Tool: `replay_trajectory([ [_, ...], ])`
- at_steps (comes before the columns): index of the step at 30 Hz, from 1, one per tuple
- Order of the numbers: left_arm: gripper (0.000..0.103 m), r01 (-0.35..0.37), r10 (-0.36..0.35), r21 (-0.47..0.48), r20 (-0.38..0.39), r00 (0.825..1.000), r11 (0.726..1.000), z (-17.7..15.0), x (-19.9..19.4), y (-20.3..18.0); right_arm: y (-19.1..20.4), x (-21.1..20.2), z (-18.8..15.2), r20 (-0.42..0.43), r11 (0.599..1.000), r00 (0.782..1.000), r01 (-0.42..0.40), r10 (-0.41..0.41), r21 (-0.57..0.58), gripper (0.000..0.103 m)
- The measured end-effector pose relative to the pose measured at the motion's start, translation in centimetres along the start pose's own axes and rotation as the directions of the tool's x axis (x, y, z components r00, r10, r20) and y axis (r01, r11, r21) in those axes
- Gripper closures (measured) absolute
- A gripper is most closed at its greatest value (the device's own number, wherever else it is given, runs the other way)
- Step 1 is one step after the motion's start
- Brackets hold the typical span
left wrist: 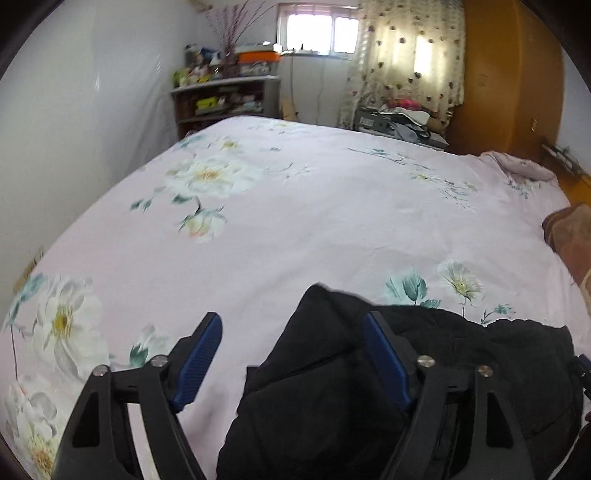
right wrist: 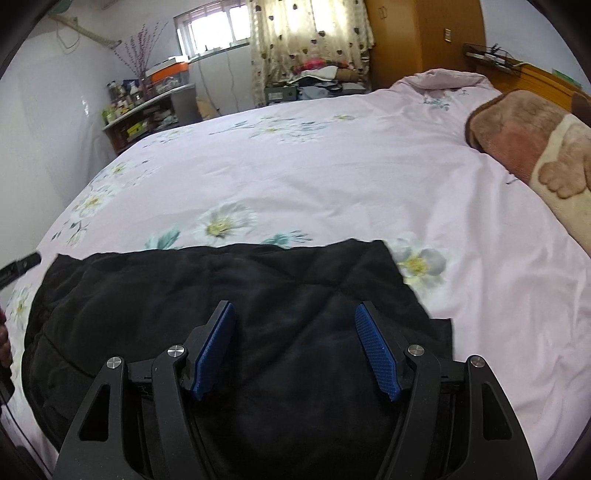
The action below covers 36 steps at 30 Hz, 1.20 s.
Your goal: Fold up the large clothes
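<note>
we see the black garment (right wrist: 236,310) lying bunched on the near part of the bed (right wrist: 332,177), on top of the pink floral bedspread (left wrist: 295,221). the left gripper (left wrist: 291,332) has its fingers spread wide; its right finger (left wrist: 384,358) sits over the left edge of the garment, its left finger (left wrist: 199,358) over bare bedspread, and nothing is pinched between them. we cannot tell whether either finger touches the cloth. the right gripper (right wrist: 295,325) also has its fingers spread, both over the middle of the garment, with dark fabric showing in the gap between the blue pads (right wrist: 214,354); no fold is caught there. in the right wrist view the garment's far edge runs roughly straight across the bed, ending in a corner just beside a white printed flower (right wrist: 417,262). the tip of the left gripper shows at the left margin of that view, near the garment's left end. a brown and cream blanket (right wrist: 532,147) lies at the right side of the bed, well apart from the garment. beyond the bed stand a cluttered shelf (left wrist: 225,96), a patterned curtain (left wrist: 406,55) and a window (left wrist: 317,33).
</note>
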<state>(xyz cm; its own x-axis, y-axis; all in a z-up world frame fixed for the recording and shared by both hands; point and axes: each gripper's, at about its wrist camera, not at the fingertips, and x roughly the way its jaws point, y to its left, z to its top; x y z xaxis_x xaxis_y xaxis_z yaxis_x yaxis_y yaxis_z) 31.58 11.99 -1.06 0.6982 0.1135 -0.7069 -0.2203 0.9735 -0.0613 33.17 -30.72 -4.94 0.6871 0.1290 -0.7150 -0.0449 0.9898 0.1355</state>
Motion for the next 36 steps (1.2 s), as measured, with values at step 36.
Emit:
replay_trajectory([
  [36,0.05,0.162,-0.16,0.132,-0.028,0.987,0.978,-2.8,2.4,-2.8,-1.0,1.4,0.9,-0.004,1.0,1.0,0.02,-0.02,0.019,0.048],
])
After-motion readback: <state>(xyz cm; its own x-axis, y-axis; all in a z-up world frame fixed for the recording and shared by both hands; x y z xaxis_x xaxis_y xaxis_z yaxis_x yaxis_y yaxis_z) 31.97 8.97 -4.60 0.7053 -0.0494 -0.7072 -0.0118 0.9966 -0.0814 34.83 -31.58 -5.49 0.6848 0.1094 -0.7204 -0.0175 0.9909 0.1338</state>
